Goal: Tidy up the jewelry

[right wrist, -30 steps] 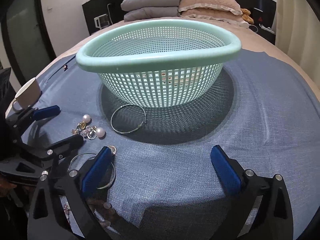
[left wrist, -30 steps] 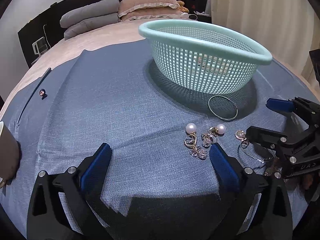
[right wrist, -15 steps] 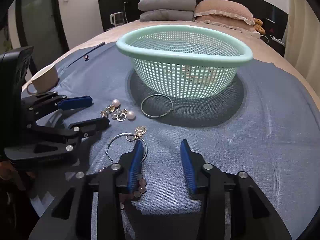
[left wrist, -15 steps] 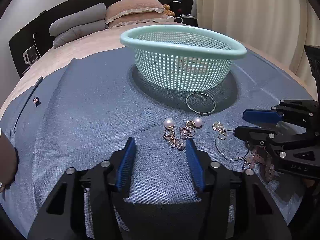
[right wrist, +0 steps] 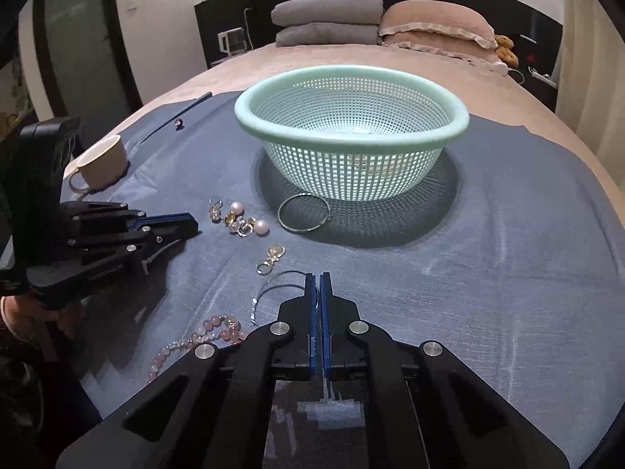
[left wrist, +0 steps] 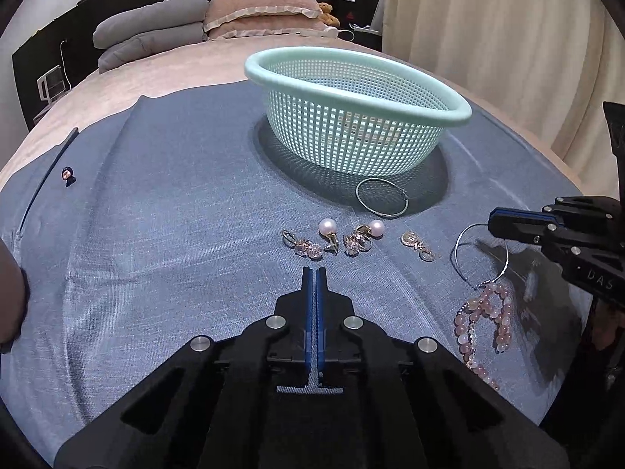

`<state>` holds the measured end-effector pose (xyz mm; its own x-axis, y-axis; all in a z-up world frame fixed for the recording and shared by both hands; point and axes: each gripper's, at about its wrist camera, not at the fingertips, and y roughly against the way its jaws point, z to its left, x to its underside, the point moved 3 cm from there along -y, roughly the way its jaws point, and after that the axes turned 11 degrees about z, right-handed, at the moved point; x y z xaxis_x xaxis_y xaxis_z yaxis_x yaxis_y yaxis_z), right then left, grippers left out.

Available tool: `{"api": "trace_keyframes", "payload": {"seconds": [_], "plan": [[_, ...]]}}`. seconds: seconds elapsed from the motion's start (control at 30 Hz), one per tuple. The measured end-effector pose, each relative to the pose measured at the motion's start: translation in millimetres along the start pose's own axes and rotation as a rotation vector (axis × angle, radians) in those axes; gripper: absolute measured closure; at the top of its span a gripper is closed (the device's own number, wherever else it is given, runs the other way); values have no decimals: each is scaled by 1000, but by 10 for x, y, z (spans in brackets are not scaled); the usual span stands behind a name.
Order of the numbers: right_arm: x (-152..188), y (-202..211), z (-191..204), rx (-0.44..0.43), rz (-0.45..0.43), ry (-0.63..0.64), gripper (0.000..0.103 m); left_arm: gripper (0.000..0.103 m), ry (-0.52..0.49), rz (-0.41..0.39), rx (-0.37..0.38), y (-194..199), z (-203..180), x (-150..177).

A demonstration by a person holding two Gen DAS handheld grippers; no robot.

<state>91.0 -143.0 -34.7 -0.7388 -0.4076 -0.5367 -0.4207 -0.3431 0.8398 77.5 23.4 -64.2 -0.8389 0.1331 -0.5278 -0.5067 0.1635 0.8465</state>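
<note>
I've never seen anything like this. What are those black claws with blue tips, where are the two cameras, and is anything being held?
No robot here: a person holds a two-finger gripper in each hand, each with a camera looking along its fingers. One picture looks along the left gripper, shut on nothing; the other along the right gripper, shut on a thin silver hoop. On the blue cloth lie pearl earrings, a silver bangle, a gold charm and a pink bead bracelet, before a mint mesh basket.
</note>
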Motion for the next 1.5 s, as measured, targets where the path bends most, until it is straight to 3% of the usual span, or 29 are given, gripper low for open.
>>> {"api": "trace_keyframes", "payload": {"seconds": [0.33, 0.47, 0.53, 0.57, 0.87, 1.0, 1.5], "plan": [[-72, 208, -70, -4, -44, -4, 101, 100, 25, 6, 5, -58, 38, -115], [-80, 240, -100, -4, -46, -1, 101, 82, 7, 9, 13, -93, -4, -139], [-82, 240, -103, -2, -46, -1, 101, 67, 3, 1, -9, -88, -17, -156], [-82, 238, -109, -3, -46, -2, 101, 66, 1, 2, -13, -94, -22, -172], [-61, 218, -122, 3, -38, -1, 101, 66, 11, 21, -38, -206, 43, -258], [-75, 197, -141, 7, -32, -5, 101, 87, 2, 32, -64, -232, 87, -290], [-113, 251, -159, 24, -46, -2, 101, 88, -32, 26, -116, -30, 69, -328]]}}
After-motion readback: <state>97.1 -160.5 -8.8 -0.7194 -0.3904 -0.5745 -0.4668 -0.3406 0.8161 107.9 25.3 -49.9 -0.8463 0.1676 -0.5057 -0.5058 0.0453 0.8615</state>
